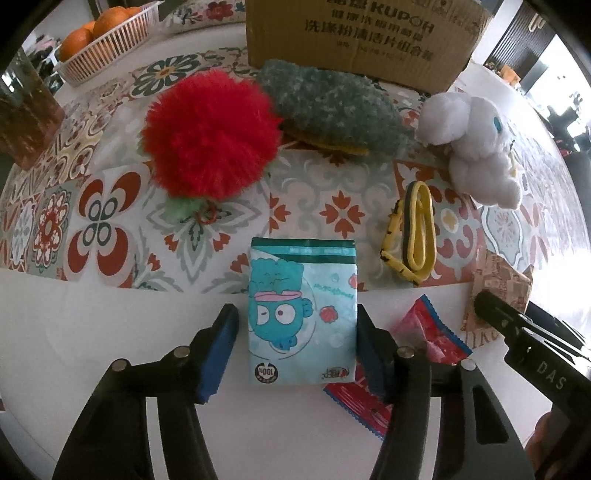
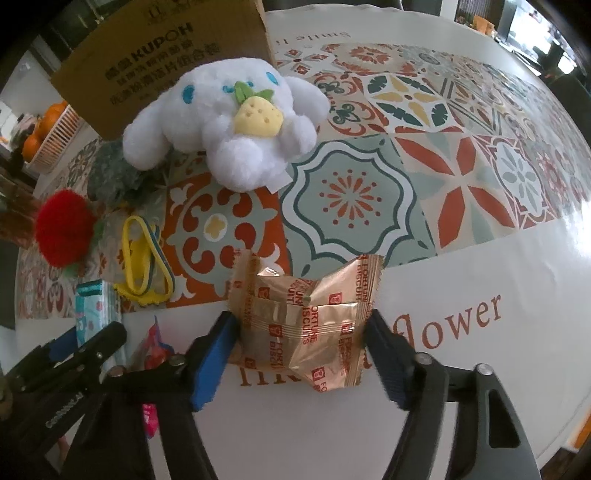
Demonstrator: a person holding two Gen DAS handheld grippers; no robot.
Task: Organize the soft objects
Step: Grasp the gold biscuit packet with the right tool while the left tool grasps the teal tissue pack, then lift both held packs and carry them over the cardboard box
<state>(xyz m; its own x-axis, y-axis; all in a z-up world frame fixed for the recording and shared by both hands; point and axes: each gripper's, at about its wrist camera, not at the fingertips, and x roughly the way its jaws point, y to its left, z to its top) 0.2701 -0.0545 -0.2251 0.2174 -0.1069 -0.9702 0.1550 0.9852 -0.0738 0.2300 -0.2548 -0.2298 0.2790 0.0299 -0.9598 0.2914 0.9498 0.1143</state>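
Observation:
A teal cartoon tissue pack lies flat on the white table edge between the fingers of my left gripper. The right pad touches its side, while a thin gap shows at the left pad, so the gripper is open. A crumpled gold biscuit packet sits in my right gripper, with both blue pads against its sides. Behind lie a red pompom, a green fuzzy item, a white plush dog and yellow elastic bands.
A red snack wrapper lies under the left gripper's right finger. A cardboard box stands at the back. A basket of oranges is at the far left, with a brown block beside it. The patterned tablecloth spreads to the right.

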